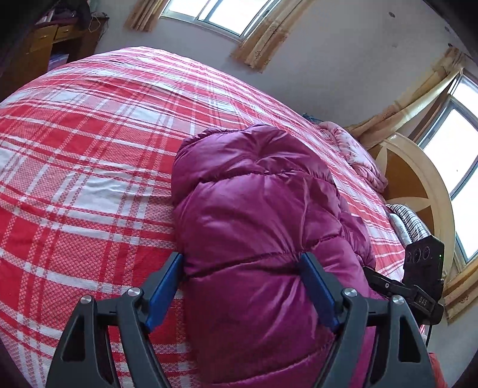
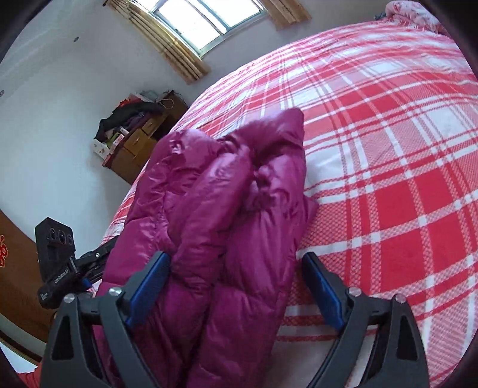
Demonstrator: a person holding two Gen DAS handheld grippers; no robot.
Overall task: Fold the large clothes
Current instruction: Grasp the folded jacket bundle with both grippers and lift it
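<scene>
Jacket: magenta quilted puffer jacket (image 1: 257,209) lying folded in a long bundle on the bed, near its close edge; in the right wrist view (image 2: 227,194) layers stacking up, a pointed corner sticking up at the far end.
Location: sitting on the red-and-white plaid bedspread (image 1: 89,167), w/ wide bare plaid on one side of it.
Left gripper: (image 1: 242,279) jaws standing wide apart, released; blue pads (image 1: 165,286) straddling the near end of the jacket. Left pad just beside the fabric edge, right pad lying against the top of the bundle; nothing being squeezed.
Right gripper: (image 2: 236,279) also released, jaws spread wide. Left pad (image 2: 149,283) resting against the jacket's side, right pad hanging over bare bedspread (image 2: 388,179), apart from the fabric.
Other rig: each view showing the opposite gripper's black camera block (image 1: 424,256) at the frame edge, just beside the jacket.
Bed end: pink floral quilt (image 1: 358,155) bunching by the wooden headboard (image 1: 418,191); striped pillow (image 1: 406,221) near it.
Room: wooden dresser (image 2: 134,149) w/ clutter on top standing against the wall; window (image 2: 206,21) w/ tan curtains letting in daylight.
</scene>
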